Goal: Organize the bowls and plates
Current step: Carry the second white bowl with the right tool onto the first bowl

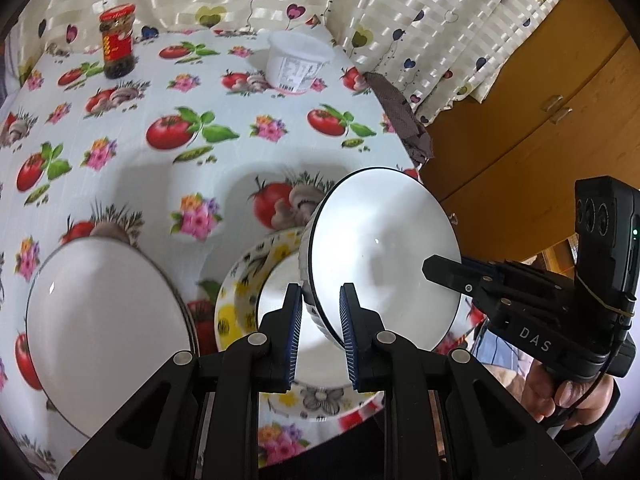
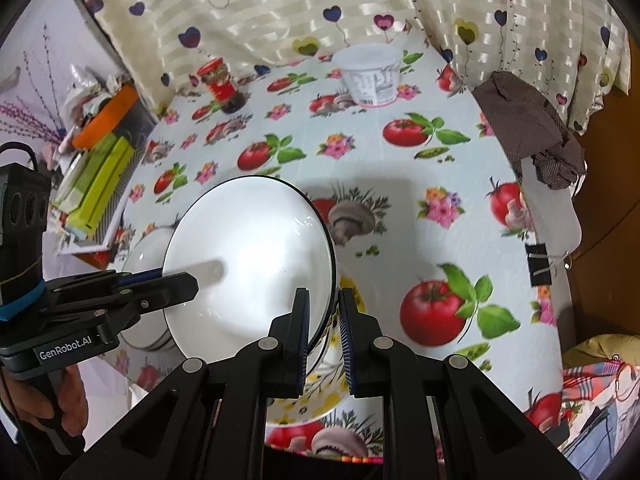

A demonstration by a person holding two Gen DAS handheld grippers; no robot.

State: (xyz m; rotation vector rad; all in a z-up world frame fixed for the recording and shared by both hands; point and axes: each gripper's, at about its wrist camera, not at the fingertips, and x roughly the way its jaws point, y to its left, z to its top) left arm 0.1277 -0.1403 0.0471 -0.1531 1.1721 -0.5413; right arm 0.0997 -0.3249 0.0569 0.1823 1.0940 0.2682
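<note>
A jar (image 1: 117, 42) with a red lid stands near the table's (image 1: 224, 104) far edge, well apart from a white tub (image 1: 298, 62) further along it. A brown cloth (image 2: 528, 124) hangs over the table's right edge beside a black clip (image 2: 538, 265).

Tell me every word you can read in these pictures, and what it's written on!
"DAS": on the right tool's black body.
"GenRobot.AI": on the left tool's black body.
White tub: printed label, too small to read.
Red-lidded jar: label too blurred to read.
</note>
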